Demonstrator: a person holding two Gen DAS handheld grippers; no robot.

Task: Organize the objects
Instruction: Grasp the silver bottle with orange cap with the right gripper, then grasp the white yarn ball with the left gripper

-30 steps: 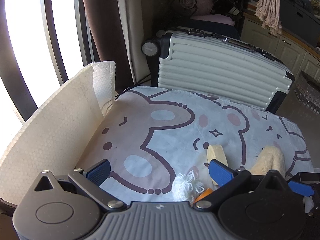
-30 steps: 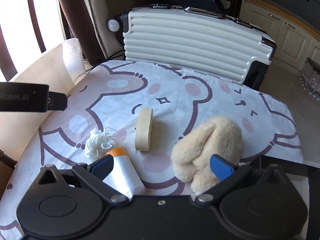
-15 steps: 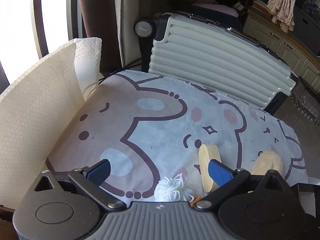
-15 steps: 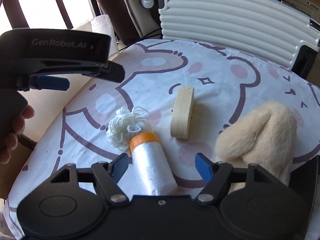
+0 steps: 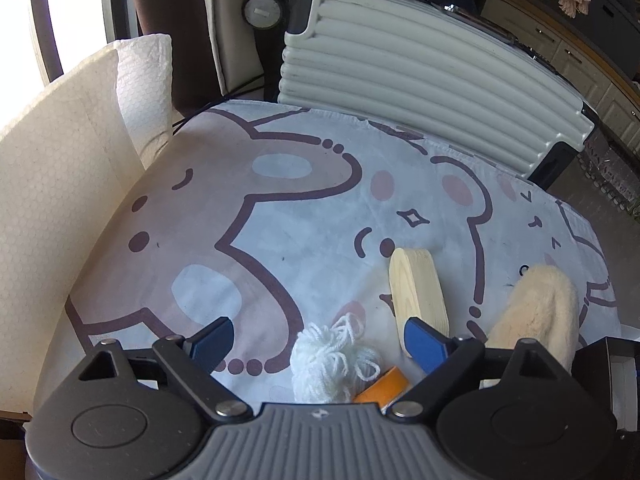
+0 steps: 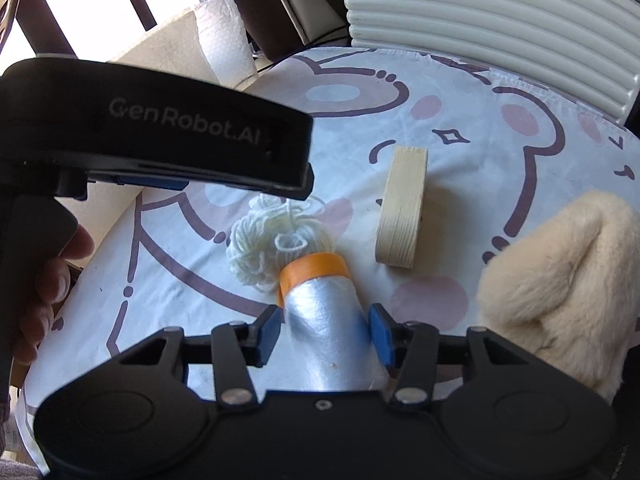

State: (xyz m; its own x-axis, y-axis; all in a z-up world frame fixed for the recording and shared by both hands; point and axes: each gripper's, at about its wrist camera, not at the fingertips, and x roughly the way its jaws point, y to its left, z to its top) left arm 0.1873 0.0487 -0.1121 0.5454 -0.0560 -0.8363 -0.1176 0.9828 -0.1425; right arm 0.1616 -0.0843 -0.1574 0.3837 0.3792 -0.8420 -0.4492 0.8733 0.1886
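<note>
At lower center of the right wrist view, the right gripper (image 6: 326,330) is clamping the plastic roll (image 6: 324,316), which is lying on the cloth (image 6: 460,92) touching the yarn (image 6: 272,240). The left gripper (image 5: 316,340) is hanging released over the yarn (image 5: 332,364), with the wood block (image 5: 416,292) standing right of center.
</note>
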